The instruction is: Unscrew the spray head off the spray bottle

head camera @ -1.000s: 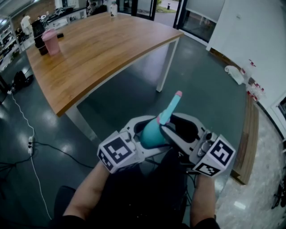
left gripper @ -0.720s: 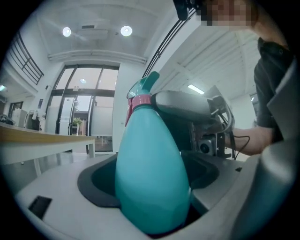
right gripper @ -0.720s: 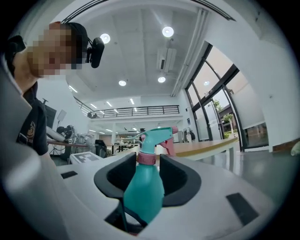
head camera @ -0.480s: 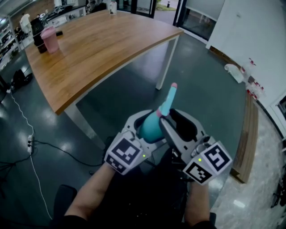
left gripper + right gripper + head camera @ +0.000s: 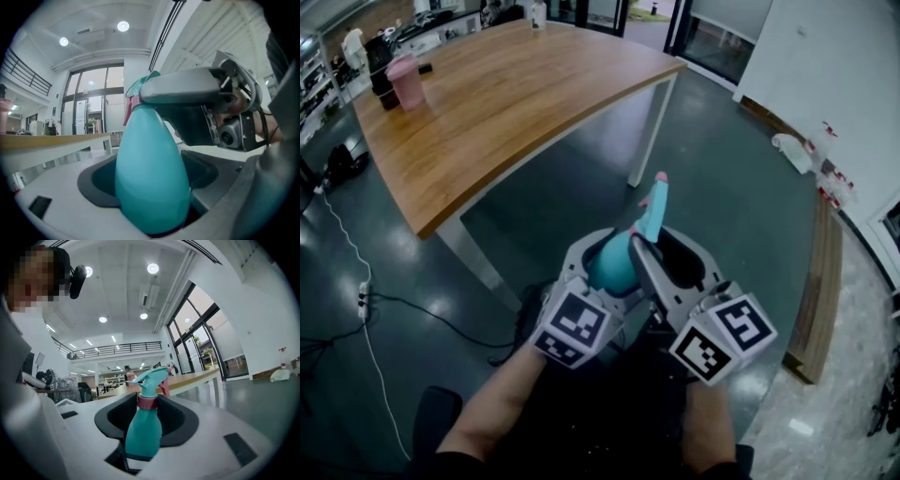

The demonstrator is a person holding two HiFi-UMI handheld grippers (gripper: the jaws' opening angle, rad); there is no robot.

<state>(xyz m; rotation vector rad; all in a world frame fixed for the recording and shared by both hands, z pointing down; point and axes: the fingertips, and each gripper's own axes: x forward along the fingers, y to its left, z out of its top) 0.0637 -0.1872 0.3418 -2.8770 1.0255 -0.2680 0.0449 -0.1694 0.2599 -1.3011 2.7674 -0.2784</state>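
A teal spray bottle (image 5: 614,262) with a pink collar (image 5: 146,401) and a teal spray head (image 5: 654,208) is held in the air over the floor, tilted away from me. My left gripper (image 5: 609,258) is shut on the bottle's wide body (image 5: 150,178). My right gripper (image 5: 654,246) reaches in from the right. Its jaws have just been closing, and its dark pads (image 5: 171,416) sit against the collar below the spray head (image 5: 150,377). In the left gripper view the right gripper's grey finger (image 5: 187,91) lies across the bottle's neck.
A long wooden table (image 5: 487,103) stands ahead on the left, with a pink cup (image 5: 405,82) and a dark cup (image 5: 386,92) at its far end. A cable (image 5: 356,309) runs over the dark floor. A low wooden bench (image 5: 820,300) lines the right wall.
Both marker cubes have drawn closer together and turned. The bottle has swung a little more upright, and its spray tip has shifted up and left in the head view.
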